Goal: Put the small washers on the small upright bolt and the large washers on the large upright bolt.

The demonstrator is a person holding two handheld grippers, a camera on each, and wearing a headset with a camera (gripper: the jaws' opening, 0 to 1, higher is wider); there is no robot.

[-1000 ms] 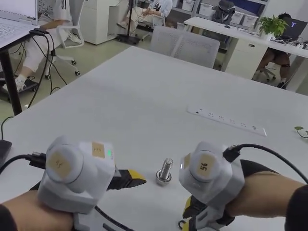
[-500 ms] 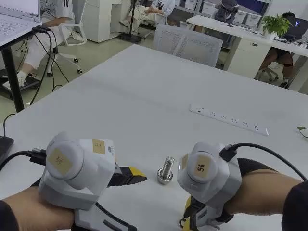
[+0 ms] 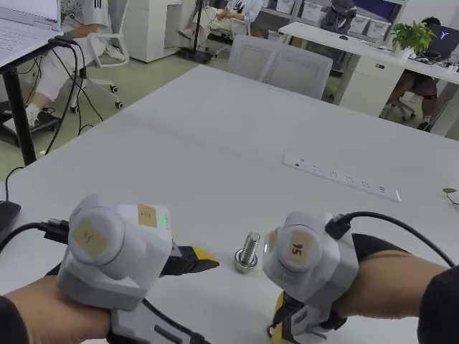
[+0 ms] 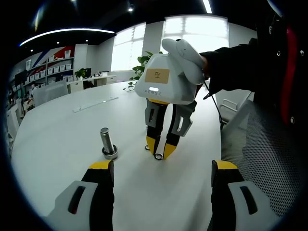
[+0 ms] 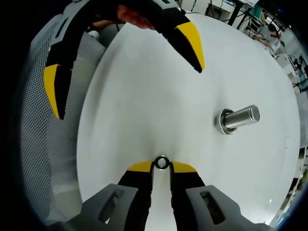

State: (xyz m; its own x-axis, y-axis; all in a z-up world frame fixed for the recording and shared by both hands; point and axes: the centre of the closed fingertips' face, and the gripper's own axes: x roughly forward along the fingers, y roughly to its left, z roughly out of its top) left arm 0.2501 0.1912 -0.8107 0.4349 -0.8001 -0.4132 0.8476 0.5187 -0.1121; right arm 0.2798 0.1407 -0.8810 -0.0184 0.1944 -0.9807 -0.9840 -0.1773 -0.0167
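A steel bolt (image 3: 247, 251) stands upright on the white table (image 3: 215, 143) between my two grippers. My right gripper (image 3: 281, 326) points down at the table just right of the bolt. Its jaws are shut on a small washer (image 5: 161, 162), which rests at table level in front of the bolt (image 5: 237, 118). In the left gripper view this washer (image 4: 158, 156) sits at the right gripper's tips, right of the bolt (image 4: 108, 144). My left gripper (image 3: 198, 261) is open and holds nothing. It points toward the bolt from the left, jaws spread wide (image 4: 161, 171).
A white power strip (image 3: 341, 179) lies farther back on the table. A grey mesh chair (image 3: 280, 66) stands at the far edge. Another mesh chair (image 4: 269, 144) is close behind the table's near edge. People sit at desks in the background.
Almost nothing has changed: both grippers stay close to where they were, and the right one remains shut on the washer. The head camera has shifted slightly.
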